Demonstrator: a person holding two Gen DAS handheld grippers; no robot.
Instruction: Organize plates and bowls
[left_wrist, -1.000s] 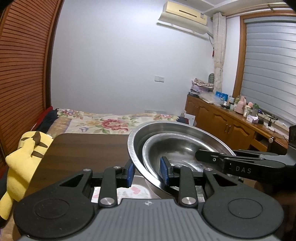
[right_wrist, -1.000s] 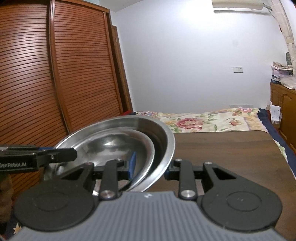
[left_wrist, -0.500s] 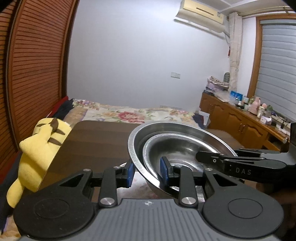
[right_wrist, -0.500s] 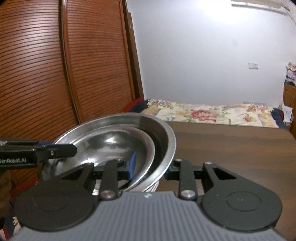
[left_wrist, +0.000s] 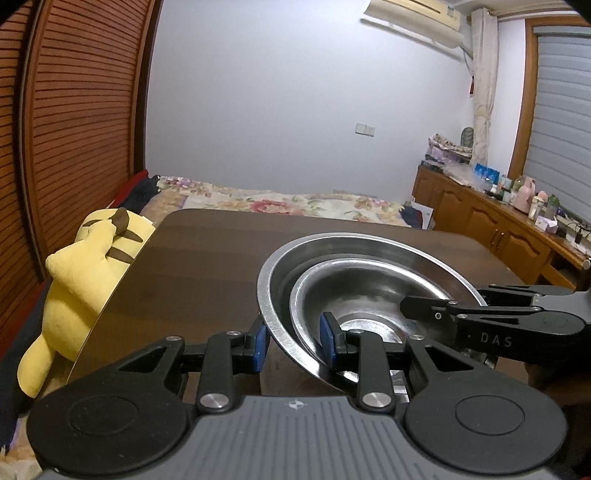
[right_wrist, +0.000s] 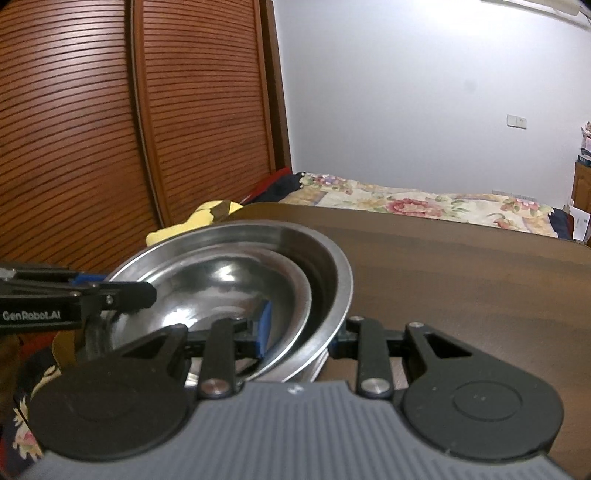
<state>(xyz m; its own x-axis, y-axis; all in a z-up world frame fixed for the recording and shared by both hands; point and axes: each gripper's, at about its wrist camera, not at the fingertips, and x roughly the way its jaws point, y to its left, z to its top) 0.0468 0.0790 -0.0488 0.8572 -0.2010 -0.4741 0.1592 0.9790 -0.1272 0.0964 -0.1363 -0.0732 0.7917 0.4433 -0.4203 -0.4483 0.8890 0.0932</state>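
Observation:
A large steel bowl holds a smaller steel bowl nested inside it. My left gripper is shut on the near-left rims of both bowls, one blue pad outside and one inside. My right gripper is shut on the opposite rims, and its black fingers show at the right of the left wrist view. In the right wrist view the large bowl and the inner bowl sit low over the dark wooden table, the left gripper's finger reaching in from the left.
The dark table stretches ahead. A yellow plush toy lies off its left edge. A bed with a floral cover lies beyond, a slatted wooden wardrobe stands to the left, and a cluttered wooden sideboard lines the right.
Both grippers have carried the nested bowls lower and across the table. More tabletop now shows ahead, and both grips are unchanged.

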